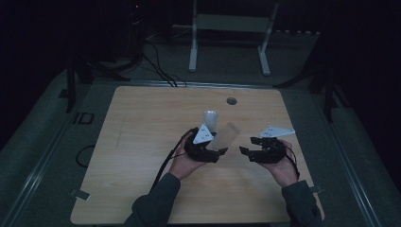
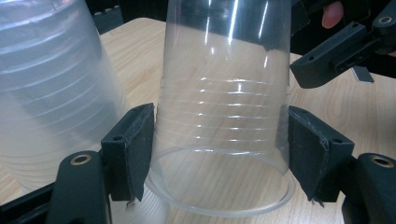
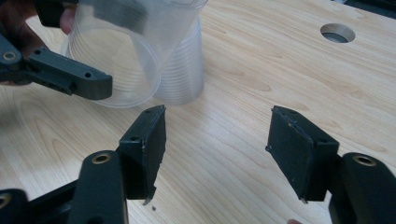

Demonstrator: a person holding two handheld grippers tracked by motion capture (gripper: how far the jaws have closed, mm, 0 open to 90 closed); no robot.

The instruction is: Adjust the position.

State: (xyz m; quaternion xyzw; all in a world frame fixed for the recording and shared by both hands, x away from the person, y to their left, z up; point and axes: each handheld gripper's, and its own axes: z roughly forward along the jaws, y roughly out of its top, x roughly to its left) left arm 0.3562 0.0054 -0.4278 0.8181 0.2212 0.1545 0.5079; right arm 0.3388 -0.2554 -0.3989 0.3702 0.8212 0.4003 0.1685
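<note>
The left claw (image 2: 219, 149) pinches a clear plastic cup (image 2: 224, 93), tilted above the wooden bench (image 1: 142, 142) beside a stack of cups (image 3: 184, 70). The right claw (image 3: 217, 149) hangs spread and empty nearby.

My left claw (image 1: 218, 147) holds a clear plastic cup (image 1: 226, 136) tilted above the middle of the tabletop (image 1: 142, 142), a stack of cups (image 1: 210, 118) standing just behind it toward the far edge. My right claw (image 1: 248, 146) hangs just beside the cup, jaws apart, touching nothing.
</note>
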